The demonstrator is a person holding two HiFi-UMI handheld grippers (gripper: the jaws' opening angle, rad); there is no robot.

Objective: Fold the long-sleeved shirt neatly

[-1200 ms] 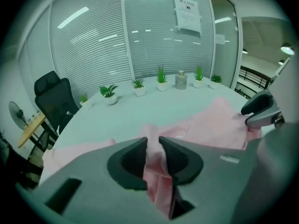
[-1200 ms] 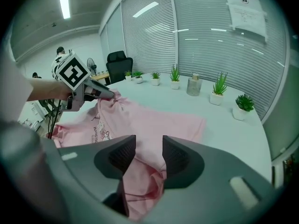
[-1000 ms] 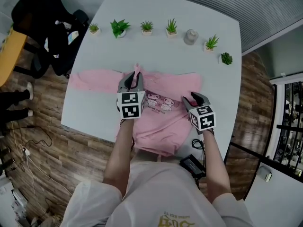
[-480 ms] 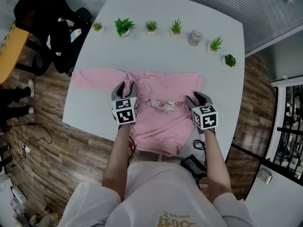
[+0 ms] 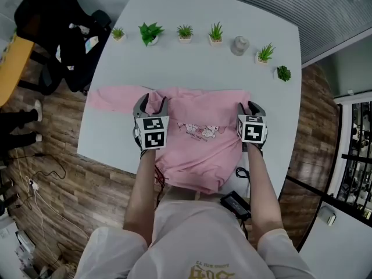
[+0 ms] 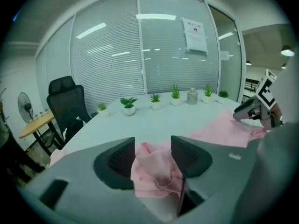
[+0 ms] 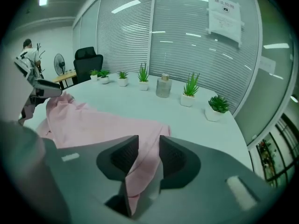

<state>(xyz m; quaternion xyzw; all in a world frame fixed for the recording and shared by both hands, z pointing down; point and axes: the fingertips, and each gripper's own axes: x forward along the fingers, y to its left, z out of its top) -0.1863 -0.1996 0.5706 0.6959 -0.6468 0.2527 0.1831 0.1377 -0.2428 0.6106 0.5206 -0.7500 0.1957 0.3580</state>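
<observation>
The pink long-sleeved shirt (image 5: 200, 150) lies front up on the white table (image 5: 197, 63), its hem hanging over the near edge and one sleeve (image 5: 110, 97) stretched out left. My left gripper (image 5: 150, 100) stands at the shirt's left shoulder. Its jaws have just been opening and now stand wide, with a loose bunch of pink cloth (image 6: 152, 169) between them. My right gripper (image 5: 250, 106) is at the shirt's right edge. Its jaws have been closing a little, and a fold of the edge (image 7: 140, 167) runs between them with a gap still showing.
Several small potted plants (image 5: 185, 32) and a grey bottle (image 5: 239, 45) line the far side of the table. A black box with a cable (image 5: 235, 201) sits at the near edge. A black office chair (image 5: 55, 22) stands at the table's left, over wooden floor.
The left gripper drew back to the left from the lifted collar area and opened, leaving the cloth slack. The right gripper moved forward to the shirt's right edge.
</observation>
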